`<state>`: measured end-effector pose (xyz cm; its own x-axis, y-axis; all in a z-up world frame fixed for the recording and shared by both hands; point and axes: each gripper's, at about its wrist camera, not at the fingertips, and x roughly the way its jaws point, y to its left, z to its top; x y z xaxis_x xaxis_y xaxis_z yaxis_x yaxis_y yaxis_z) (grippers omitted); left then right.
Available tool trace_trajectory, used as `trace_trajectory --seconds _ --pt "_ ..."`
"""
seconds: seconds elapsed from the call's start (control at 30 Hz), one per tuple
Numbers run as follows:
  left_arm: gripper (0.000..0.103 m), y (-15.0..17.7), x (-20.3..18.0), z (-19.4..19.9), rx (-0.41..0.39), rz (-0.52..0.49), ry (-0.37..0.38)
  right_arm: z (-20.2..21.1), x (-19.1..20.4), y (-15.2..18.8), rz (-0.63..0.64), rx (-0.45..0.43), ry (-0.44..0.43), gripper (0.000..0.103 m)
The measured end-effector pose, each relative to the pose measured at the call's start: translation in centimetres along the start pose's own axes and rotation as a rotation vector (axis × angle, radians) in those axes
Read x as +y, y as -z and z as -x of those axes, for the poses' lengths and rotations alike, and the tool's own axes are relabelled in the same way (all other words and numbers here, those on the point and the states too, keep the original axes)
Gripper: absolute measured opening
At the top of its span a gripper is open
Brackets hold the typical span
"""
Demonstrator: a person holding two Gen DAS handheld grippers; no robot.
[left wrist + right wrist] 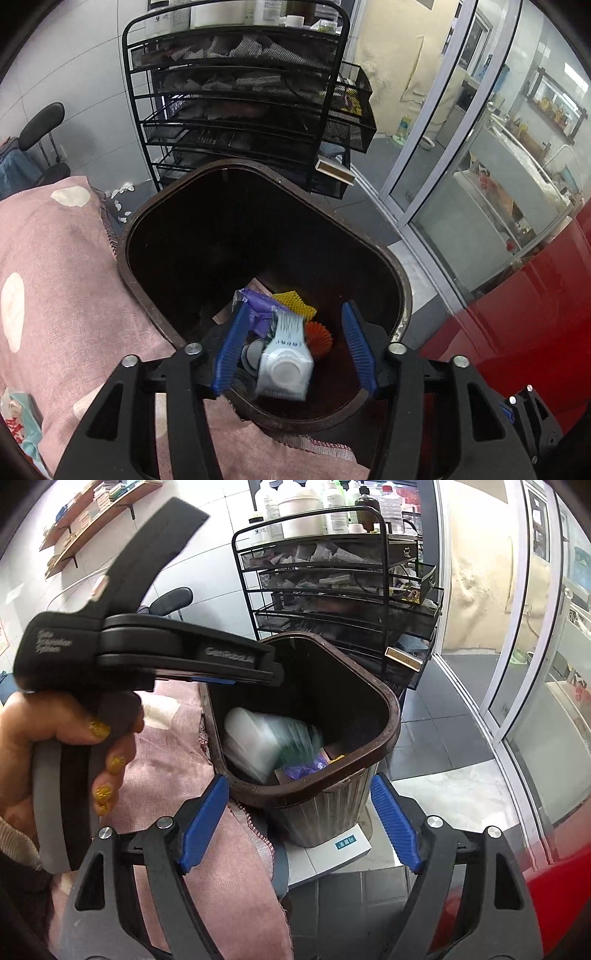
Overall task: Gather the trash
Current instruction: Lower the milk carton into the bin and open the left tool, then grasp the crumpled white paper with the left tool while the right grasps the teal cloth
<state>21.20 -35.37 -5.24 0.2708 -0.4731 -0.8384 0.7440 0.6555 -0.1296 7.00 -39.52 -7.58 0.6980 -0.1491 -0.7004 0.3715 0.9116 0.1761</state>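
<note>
Jaws of the left gripper [293, 350] stand parted over the bin mouth, pads clear of the white carton [283, 369] that hangs blurred between them — released and dropping, by appearance. Jaws of the right gripper [301, 819] are likewise spread wide and empty, held low at 6 o'clock of the bin.

Largest first. Brown waste bin [258, 229] sits hard against the pink cloth [55, 277], which lies at its 9 o'clock; its base rests on a small white scale [332, 845], so a knock from either gripper could tip it. Black wire rack [236, 96] stands at 12 o'clock, well apart.

Inside, purple wrapper [258, 310], yellow mesh [293, 301] and orange mesh [319, 334] lie at the bottom.

Risk — the carton falls close to the 6 o'clock rim; it could clip the rim and bounce out onto the cloth.
</note>
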Motion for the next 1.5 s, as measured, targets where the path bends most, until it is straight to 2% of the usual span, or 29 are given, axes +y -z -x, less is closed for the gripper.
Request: trace_trajectory --seconds 0.07,0.17,0.37,0.5,0.7,0.97,1.17,1.37,1.5 --pt "0.075 0.2 0.3 0.1 -0.003 0.006 -0.009 0.1 -0.1 0.1 -0.003 0.0 -0.002 0.079" --pt "0.084 0.5 0.7 0.9 -0.033 0.027 -0.005 0.1 -0.1 0.1 -0.006 0.001 0.002 0.08" --pt "0.093 1.8 1.4 4.6 -0.151 0.057 -0.013 -0.2 0.4 0.0 -0.002 0.003 -0.006 0.083" --pt "0.095 3.4 1.3 7.3 -0.221 0.038 -0.053 -0.2 1.0 0.1 0.013 0.003 -0.011 0.083" --pt "0.097 6.1 1.9 10.8 -0.321 0.069 -0.073 -0.1 1.7 -0.1 0.027 -0.002 -0.017 0.083" --pt "0.097 9.3 3.2 14.6 -0.416 0.087 -0.134 0.4 3.7 -0.7 0.069 -0.022 -0.036 0.083" --pt "0.098 12.1 5.8 17.2 -0.442 0.18 -0.144 1.0 6.1 -1.0 0.119 -0.032 -0.071 0.084" --pt "0.098 15.5 8.4 18.9 -0.427 0.214 -0.235 1.2 9.4 -1.5 0.175 -0.025 -0.145 0.085" --pt "0.098 18.5 11.6 20.4 -0.426 0.283 -0.304 1.2 12.2 -2.1 0.245 -0.026 -0.207 0.085"
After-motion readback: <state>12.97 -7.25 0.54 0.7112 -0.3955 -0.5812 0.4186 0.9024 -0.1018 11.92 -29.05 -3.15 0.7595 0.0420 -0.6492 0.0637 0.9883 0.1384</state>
